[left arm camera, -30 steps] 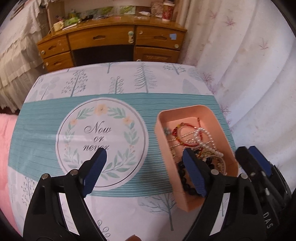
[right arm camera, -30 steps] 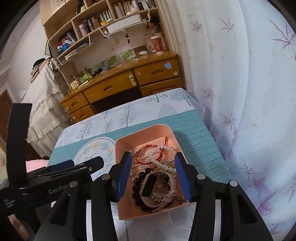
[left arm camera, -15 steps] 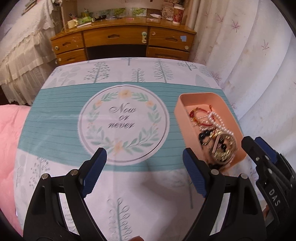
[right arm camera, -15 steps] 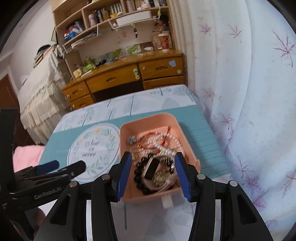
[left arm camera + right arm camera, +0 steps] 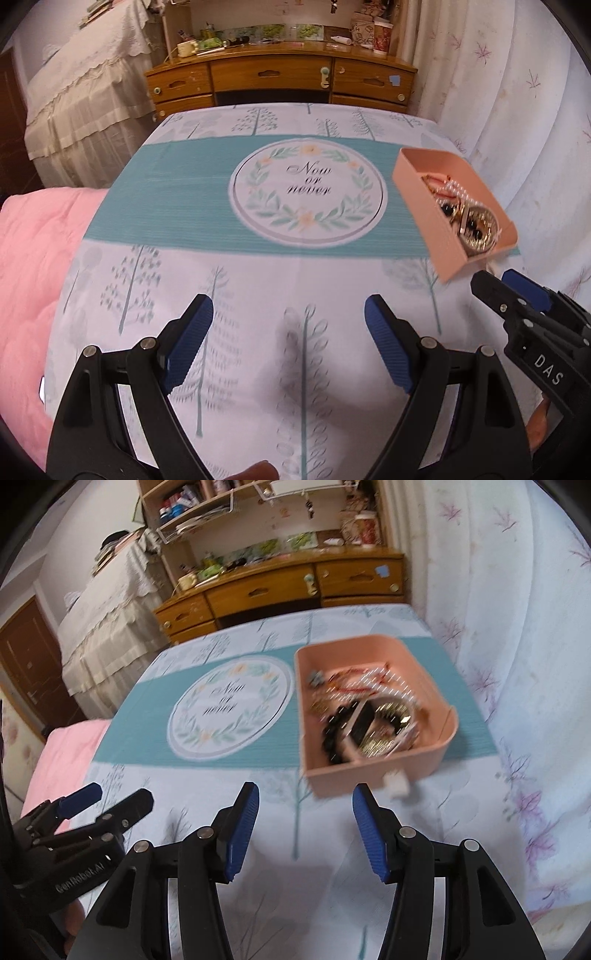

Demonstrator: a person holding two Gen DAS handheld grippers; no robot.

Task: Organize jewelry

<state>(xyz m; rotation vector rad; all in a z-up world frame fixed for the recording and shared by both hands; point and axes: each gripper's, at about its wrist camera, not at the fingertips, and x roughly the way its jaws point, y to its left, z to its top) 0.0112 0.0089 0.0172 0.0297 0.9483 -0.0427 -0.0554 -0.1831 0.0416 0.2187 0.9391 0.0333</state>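
Note:
A pink box [image 5: 373,771] sits on the right side of the table and also shows in the left wrist view [image 5: 436,236]. It holds a tangle of jewelry [image 5: 362,716]: a pearl strand, a red bracelet, black beads, a gold piece and a watch. My right gripper [image 5: 304,830] is open and empty, just in front of the box. My left gripper [image 5: 288,347] is open and empty over the near part of the cloth, left of the box.
The table carries a white and teal cloth with a round "Now or never" print [image 5: 308,195]. A pink quilt [image 5: 33,280] lies at the left edge. A wooden desk [image 5: 280,79] stands behind the table. A white curtain [image 5: 517,627] hangs on the right.
Both grippers have drawn back toward the near edge of the table. The pink box now lies farther ahead of them. Both stay open and empty.

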